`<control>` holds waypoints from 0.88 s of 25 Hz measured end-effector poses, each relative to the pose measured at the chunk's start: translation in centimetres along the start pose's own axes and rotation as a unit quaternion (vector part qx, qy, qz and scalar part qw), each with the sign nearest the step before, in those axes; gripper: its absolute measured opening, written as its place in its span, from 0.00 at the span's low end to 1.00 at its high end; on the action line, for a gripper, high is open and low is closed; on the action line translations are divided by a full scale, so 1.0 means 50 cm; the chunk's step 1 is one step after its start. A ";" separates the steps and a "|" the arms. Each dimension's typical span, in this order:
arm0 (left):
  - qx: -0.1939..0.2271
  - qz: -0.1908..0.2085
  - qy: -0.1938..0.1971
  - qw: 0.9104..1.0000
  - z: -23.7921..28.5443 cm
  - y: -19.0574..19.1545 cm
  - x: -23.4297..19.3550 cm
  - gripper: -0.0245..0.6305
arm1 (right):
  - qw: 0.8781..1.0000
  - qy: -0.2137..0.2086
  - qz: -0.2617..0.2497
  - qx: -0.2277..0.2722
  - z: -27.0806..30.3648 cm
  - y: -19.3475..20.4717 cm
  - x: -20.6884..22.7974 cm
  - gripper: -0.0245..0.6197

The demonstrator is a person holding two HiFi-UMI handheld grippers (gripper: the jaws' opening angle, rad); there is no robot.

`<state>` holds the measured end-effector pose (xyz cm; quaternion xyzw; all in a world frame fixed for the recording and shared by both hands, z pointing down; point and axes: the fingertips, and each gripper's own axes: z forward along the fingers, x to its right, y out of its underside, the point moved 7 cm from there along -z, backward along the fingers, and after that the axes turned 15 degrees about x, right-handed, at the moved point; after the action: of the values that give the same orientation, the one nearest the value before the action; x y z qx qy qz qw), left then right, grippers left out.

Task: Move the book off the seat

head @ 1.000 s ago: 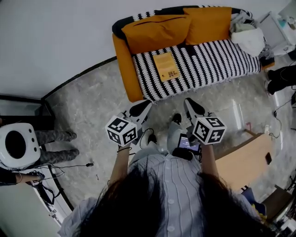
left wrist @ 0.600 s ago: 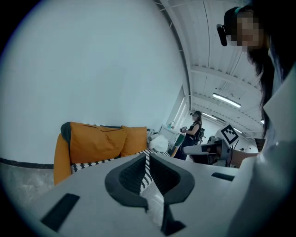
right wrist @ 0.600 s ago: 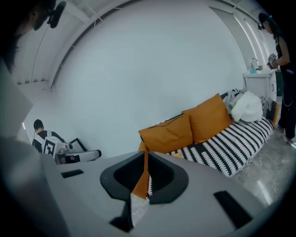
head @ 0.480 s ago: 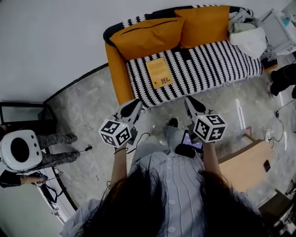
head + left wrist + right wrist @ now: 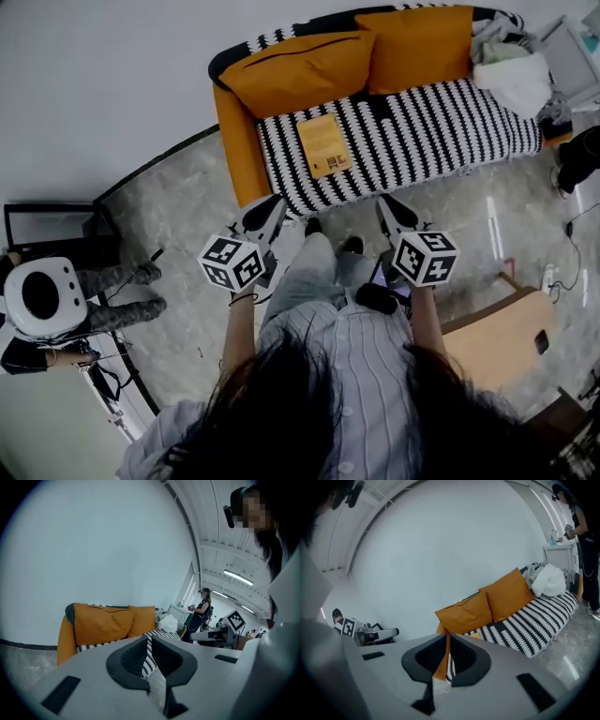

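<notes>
Before sofa (image 5: pixel 441 131), leg (image 5: pixel 314 267) now forward (book (image 5: pixel 323 144) unmoved)

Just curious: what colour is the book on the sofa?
Mustard-yellow book, clearest in the head view.

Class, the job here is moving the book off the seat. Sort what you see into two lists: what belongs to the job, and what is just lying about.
Belongs to the job: book, striped seat, left gripper, right gripper; the jaws of both are shut and empty.

Just lying about: orange cushions, white cloth bundle, wooden table.
</notes>
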<state>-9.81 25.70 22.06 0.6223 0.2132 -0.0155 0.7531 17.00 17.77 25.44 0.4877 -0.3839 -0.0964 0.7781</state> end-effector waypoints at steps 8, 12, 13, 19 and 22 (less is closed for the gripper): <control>-0.024 -0.017 0.009 1.000 0.090 0.003 -0.081 0.07 | 0.999 0.022 0.008 -0.024 0.071 0.004 0.030 0.10; -0.050 -0.024 0.023 0.998 0.144 0.004 -0.138 0.07 | 0.998 0.035 0.023 -0.037 0.134 0.006 0.050 0.10; -0.057 -0.027 0.026 0.998 0.157 0.006 -0.153 0.07 | 0.998 0.037 0.024 -0.042 0.152 0.007 0.054 0.10; -0.106 -0.023 0.046 0.993 0.235 0.034 -0.262 0.09 | 0.997 0.041 0.026 -0.067 0.280 0.031 0.083 0.10; -0.129 -0.022 0.052 0.990 0.284 0.066 -0.327 0.09 | 0.995 0.046 0.038 -0.076 0.346 0.056 0.111 0.10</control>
<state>-19.44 9.08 32.59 0.5152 0.2661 0.0277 0.8142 8.21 4.44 34.53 0.4162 -0.3575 -0.0732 0.8328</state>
